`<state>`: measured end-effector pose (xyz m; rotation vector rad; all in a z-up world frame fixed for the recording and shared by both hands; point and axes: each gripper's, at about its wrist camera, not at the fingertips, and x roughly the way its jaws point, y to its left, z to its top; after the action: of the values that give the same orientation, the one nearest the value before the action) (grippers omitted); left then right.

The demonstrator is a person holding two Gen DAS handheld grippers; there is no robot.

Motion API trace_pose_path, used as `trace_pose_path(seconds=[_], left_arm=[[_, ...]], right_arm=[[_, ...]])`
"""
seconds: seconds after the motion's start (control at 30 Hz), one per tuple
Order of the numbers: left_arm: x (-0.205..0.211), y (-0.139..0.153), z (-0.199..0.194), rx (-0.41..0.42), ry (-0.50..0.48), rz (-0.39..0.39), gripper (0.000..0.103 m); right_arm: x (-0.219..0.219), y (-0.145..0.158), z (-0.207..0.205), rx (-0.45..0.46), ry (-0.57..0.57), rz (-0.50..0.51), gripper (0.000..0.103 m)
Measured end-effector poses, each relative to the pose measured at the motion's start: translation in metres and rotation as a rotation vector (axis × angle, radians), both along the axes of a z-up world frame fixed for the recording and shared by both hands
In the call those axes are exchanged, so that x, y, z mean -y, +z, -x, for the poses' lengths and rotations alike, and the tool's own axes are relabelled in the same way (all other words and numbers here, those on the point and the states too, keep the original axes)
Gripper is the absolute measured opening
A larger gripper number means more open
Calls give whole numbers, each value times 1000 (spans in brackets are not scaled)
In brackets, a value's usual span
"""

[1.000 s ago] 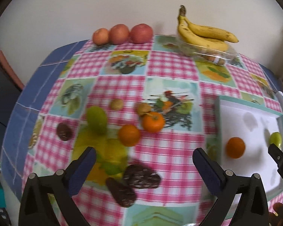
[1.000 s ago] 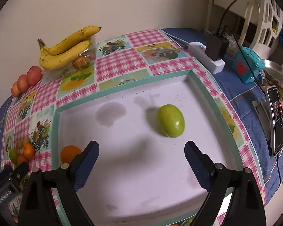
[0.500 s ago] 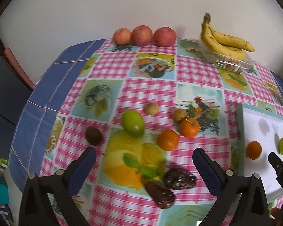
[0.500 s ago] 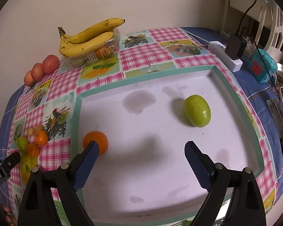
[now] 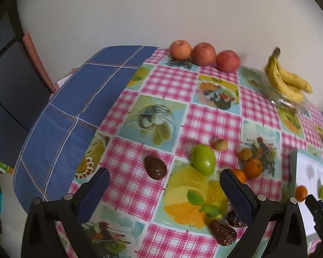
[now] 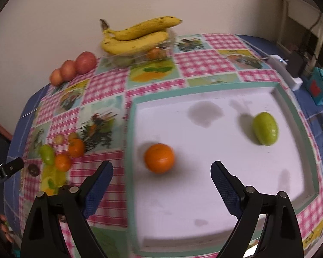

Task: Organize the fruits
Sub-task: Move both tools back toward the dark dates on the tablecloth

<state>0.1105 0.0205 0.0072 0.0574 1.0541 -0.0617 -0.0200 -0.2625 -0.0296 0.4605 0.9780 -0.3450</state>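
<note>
Left wrist: the left claw (image 5: 164, 190), apart and empty, has swung toward the bench's left edge, over the dark fruit (image 5: 155, 167)

Right wrist: the right claw (image 6: 161, 181), apart and empty, has drifted from the green fruit (image 6: 265, 128) toward the orange (image 6: 159, 158) at the tray's (image 6: 206, 85) left edge

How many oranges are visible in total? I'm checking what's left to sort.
3. One orange lies in the white tray; two oranges sit on the tablecloth beside the green fruit. The clear box may hide more.

Dim, blurred, strong fisheye warp
</note>
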Motion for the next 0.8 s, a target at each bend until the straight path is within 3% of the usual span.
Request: trace_pose_path(seconds=[0.13, 0.4, 0.57, 0.67, 0.8], left_arm=[[-14, 3, -1, 4, 25, 65, 103], [-12, -6, 0, 12, -15, 89, 103], [-10, -22, -4, -49, -36, 86, 103], [-14, -26, -5, -54, -10, 49, 103], [-25, -30, -8, -68, 27, 57, 103]], right_arm=[[-12, 6, -6, 26, 27, -28, 92], [-42, 19, -18, 87, 116, -73, 92], [-58, 10, -26, 56, 149, -119, 92], [-68, 5, -31, 32, 168, -128, 92], [-79, -1, -35, 10, 192, -139, 92]])
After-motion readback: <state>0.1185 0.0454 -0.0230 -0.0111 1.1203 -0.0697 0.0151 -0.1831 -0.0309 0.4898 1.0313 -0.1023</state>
